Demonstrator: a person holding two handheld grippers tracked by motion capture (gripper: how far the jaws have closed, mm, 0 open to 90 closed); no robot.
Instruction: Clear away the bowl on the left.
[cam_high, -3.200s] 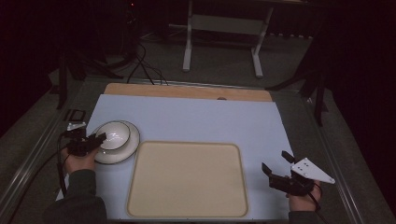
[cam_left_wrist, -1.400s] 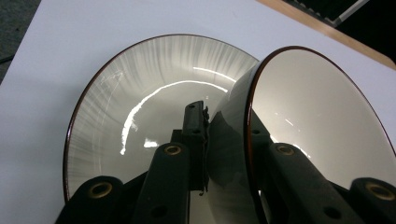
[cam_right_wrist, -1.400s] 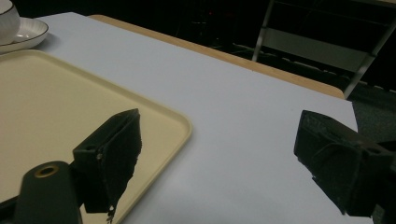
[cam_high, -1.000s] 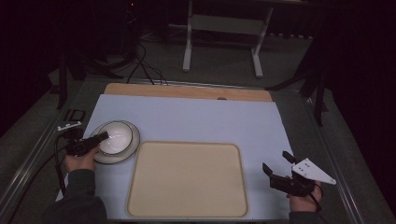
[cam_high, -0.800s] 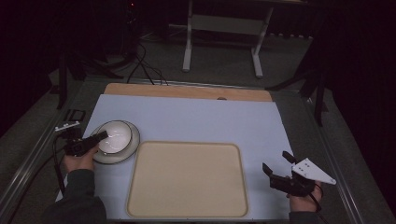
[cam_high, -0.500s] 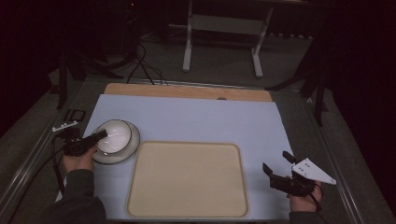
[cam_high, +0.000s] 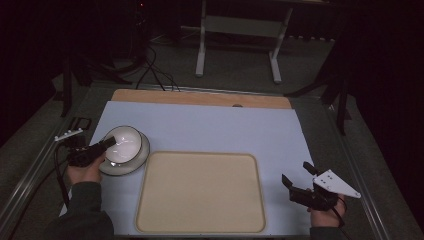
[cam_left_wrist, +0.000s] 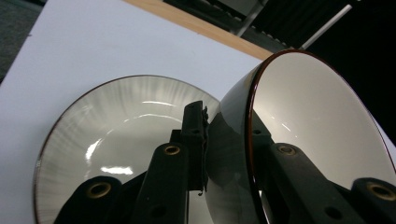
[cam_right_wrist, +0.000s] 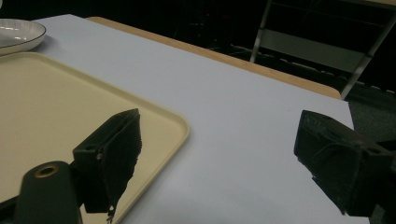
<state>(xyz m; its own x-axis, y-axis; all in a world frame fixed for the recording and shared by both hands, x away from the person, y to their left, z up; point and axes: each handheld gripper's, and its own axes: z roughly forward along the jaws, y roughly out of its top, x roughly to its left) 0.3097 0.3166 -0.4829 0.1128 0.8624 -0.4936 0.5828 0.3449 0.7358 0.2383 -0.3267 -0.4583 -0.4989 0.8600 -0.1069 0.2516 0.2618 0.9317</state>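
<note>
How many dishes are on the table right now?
2. A bowl, tilted, pinched at its rim by the left gripper, above a plate lying at the table's left, beside the empty tray. Nothing suggests another is hidden.

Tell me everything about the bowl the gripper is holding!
The bowl is round and glossy, like glazed ceramic: creamy white inside, dark outside, with a thin reddish-brown rim. The left gripper pinches its wall, one jaw inside and one outside. It is tipped on its side above a pale striped plate, near the table's left edge beside the beige tray.
</note>
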